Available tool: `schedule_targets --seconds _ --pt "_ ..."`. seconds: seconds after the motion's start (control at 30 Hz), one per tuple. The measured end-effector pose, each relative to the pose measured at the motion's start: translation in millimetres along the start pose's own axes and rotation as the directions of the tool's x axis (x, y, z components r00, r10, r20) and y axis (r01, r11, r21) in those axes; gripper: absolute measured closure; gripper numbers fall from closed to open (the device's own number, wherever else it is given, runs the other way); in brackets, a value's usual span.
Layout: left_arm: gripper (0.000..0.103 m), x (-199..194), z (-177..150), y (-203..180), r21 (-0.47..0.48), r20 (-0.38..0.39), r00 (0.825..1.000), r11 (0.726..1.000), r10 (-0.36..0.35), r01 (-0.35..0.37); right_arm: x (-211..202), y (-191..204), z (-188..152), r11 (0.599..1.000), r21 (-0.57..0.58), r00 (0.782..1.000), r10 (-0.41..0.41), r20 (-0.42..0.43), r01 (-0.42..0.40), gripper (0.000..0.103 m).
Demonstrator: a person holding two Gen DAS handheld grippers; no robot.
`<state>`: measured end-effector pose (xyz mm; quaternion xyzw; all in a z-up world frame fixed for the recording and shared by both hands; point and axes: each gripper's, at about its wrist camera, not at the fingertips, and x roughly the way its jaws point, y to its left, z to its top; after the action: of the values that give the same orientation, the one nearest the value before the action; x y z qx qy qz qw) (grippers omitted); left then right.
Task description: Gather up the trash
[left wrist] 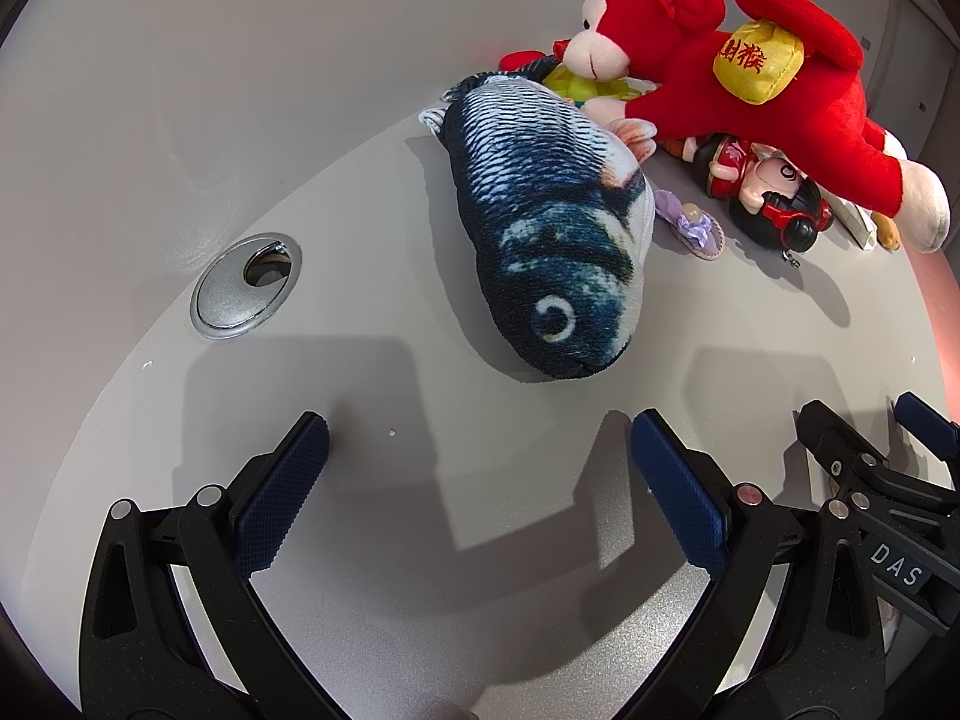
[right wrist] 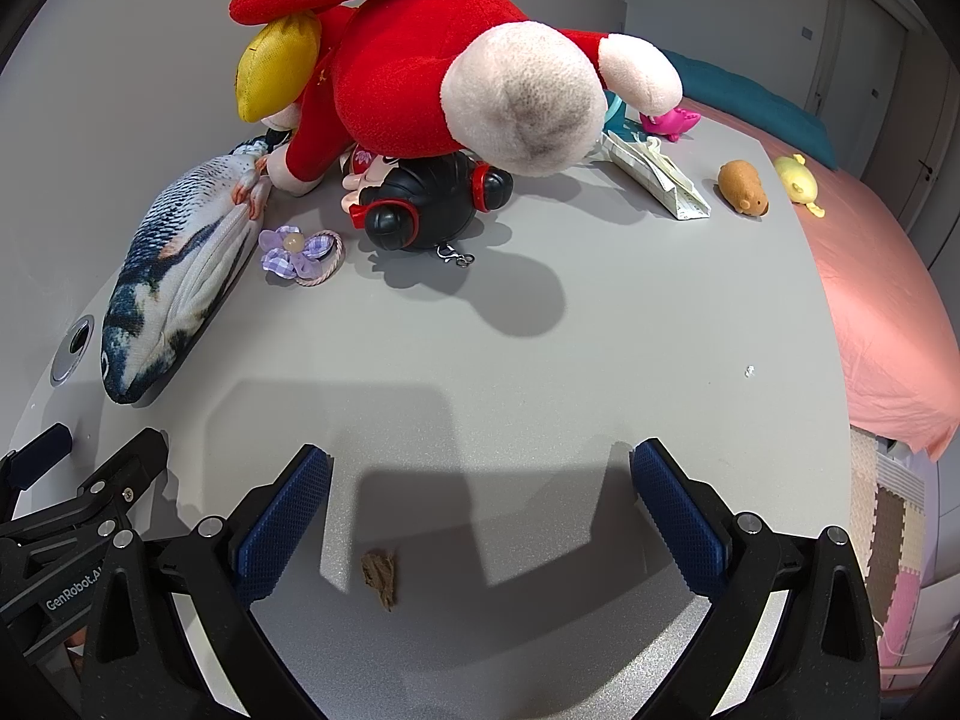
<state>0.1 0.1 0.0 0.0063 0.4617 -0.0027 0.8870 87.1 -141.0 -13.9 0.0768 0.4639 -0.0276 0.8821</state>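
A small brown scrap of trash (right wrist: 379, 577) lies on the grey table (right wrist: 540, 372) between the fingers of my right gripper (right wrist: 480, 468), near its left finger. A folded white paper packet (right wrist: 660, 177) lies at the far right, and a tiny white crumb (right wrist: 749, 371) sits near the table's right edge. My right gripper is open and empty. My left gripper (left wrist: 479, 438) is open and empty, just in front of the plush fish (left wrist: 540, 222). The right gripper's tips show at the right of the left wrist view (left wrist: 864, 456).
A red plush monkey (right wrist: 420, 72) lies over a black-haired doll (right wrist: 420, 204). A purple flower hair tie (right wrist: 300, 252), a brown toy (right wrist: 743, 187), a yellow toy (right wrist: 795, 179) and a pink toy (right wrist: 669, 121) are around. A metal cable grommet (left wrist: 243, 288) is at left. A pink bed (right wrist: 888, 300) is right.
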Motion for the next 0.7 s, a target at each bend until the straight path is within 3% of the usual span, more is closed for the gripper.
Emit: schedule_targets --seconds 0.57,0.7 --pt "0.006 -1.0 0.0 -0.8 0.000 0.000 1.000 1.000 -0.002 0.002 1.4 0.3 1.4 0.999 -0.027 1.000 0.021 0.000 -0.021 0.002" --pt "0.006 -3.1 -2.1 4.2 -0.020 -0.002 1.000 1.000 -0.010 0.010 -0.4 -0.1 2.8 0.985 -0.134 0.994 0.100 -0.035 -0.104 0.003"
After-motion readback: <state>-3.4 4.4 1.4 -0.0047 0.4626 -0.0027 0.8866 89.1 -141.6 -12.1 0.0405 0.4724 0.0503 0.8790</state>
